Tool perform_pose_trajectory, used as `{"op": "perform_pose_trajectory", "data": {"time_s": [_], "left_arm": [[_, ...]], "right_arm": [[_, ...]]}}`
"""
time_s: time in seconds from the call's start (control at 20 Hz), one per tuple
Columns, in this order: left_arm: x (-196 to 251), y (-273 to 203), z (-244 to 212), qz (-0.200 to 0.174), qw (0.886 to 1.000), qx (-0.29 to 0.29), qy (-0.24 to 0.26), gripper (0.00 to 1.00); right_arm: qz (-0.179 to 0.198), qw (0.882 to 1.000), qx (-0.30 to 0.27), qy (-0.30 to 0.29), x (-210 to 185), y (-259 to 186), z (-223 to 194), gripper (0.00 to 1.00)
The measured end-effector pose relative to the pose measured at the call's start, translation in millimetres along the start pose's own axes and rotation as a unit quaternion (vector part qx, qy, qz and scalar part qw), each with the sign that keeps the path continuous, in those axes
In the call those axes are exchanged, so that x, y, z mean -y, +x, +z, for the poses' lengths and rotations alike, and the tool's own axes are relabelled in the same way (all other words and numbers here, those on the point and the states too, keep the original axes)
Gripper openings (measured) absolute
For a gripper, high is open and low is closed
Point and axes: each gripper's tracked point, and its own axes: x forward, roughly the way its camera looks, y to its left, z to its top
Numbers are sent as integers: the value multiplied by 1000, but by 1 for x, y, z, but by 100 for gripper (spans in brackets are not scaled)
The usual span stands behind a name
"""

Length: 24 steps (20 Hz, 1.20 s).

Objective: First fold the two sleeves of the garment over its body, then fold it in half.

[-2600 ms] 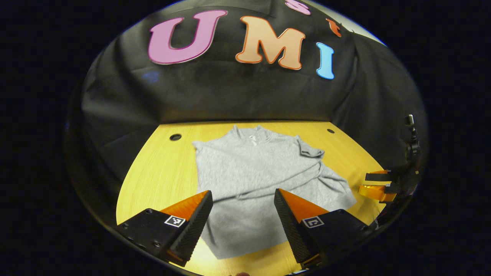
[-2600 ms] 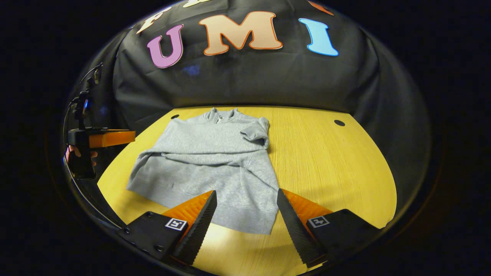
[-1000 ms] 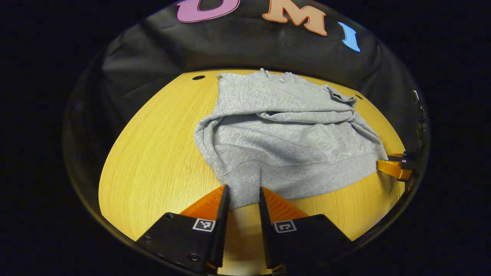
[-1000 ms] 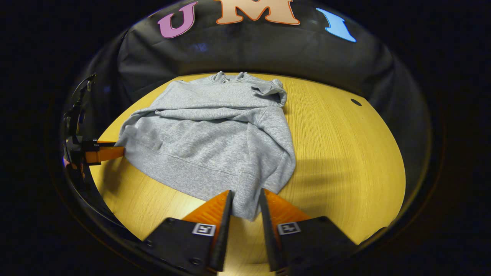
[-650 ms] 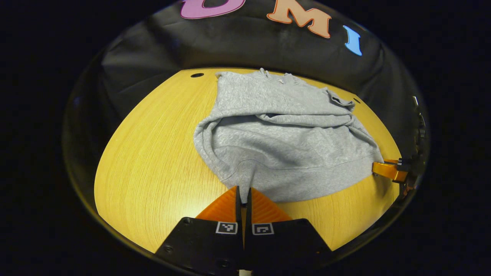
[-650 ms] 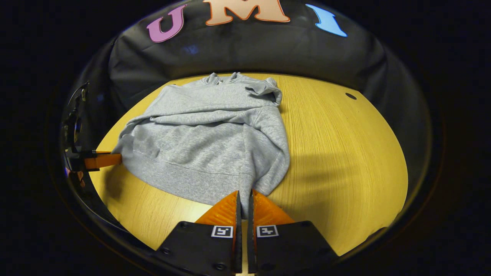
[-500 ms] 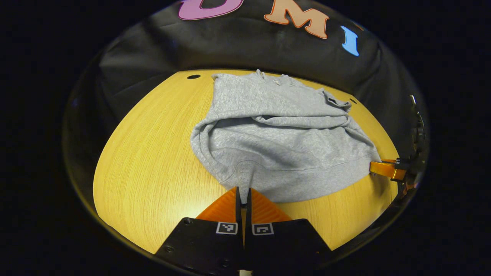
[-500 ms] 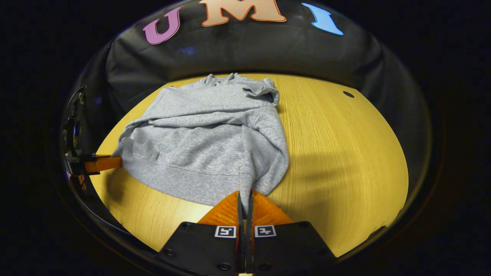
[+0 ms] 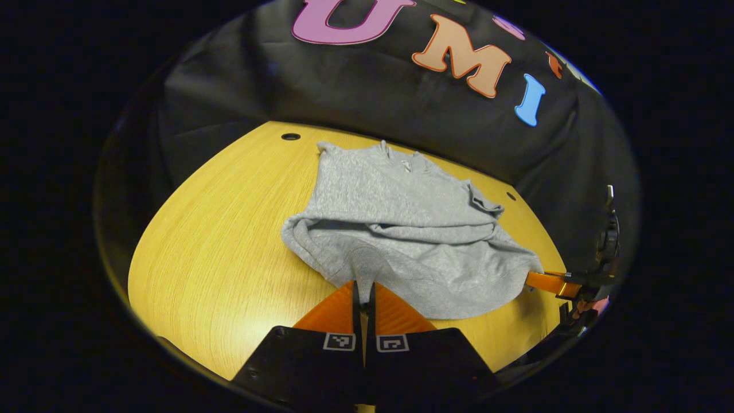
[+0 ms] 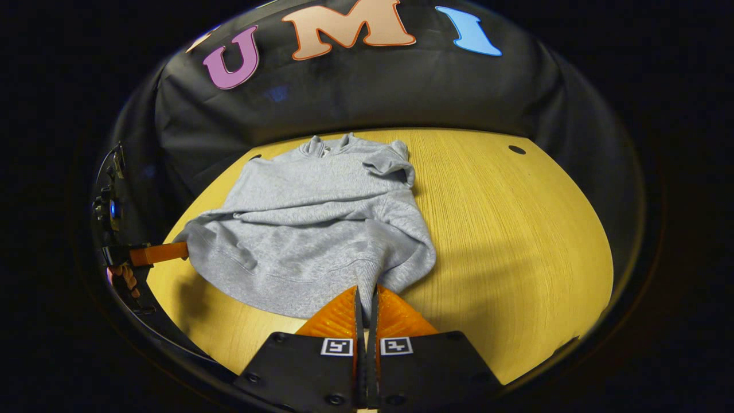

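A grey sweatshirt (image 9: 401, 229) lies on the yellow wooden table (image 9: 218, 241), collar at the far side, both sleeves folded over its body. My left gripper (image 9: 363, 285) is shut on the hem's left corner, which is lifted off the table. In the right gripper view the same sweatshirt (image 10: 309, 223) has its hem raised and bunched, and my right gripper (image 10: 366, 289) is shut on the hem's right corner. The right gripper (image 9: 547, 282) also appears far right in the left gripper view. The left gripper (image 10: 157, 253) sits at the left edge of the right gripper view.
Small round holes (image 9: 290, 136) (image 10: 516, 149) are set in the tabletop near its far corners. Bare wood (image 10: 516, 241) spreads to the right of the sweatshirt, and more bare wood lies to its left. A hand (image 10: 123, 278) holds the left gripper.
Both grippers went from open to shut on the hem corners. They have since lifted the hem and carried it toward the collar, bunching the lower half.
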Motion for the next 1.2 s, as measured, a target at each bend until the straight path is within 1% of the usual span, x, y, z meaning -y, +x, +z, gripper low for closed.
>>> {"op": "perform_pose_trajectory", "data": {"time_s": [0.1,0.4,0.6,0.7,0.95,1.05,1.2], "left_arm": [[5,0,20,-5,1000,20,-4,0],[11,18,75,-4,998,63,-22,0],[4,50,98,10,998,60,-18,0],[-1,69,106,18,998,54,-22,0],[-13,105,125,38,998,48,-33,0],[-17,122,128,44,998,44,-22,0],[-23,146,125,51,998,26,2,0]], "right_arm": [[2,1000,13,-2,-2,0,14,3],[0,999,53,0,-1,11,67,3],[1,998,67,17,0,35,102,3],[-7,997,69,18,2,53,114,3],[-8,998,62,-3,-1,88,136,3],[-9,999,45,-3,3,106,134,3],[-7,1000,14,14,9,137,122,3]]}}
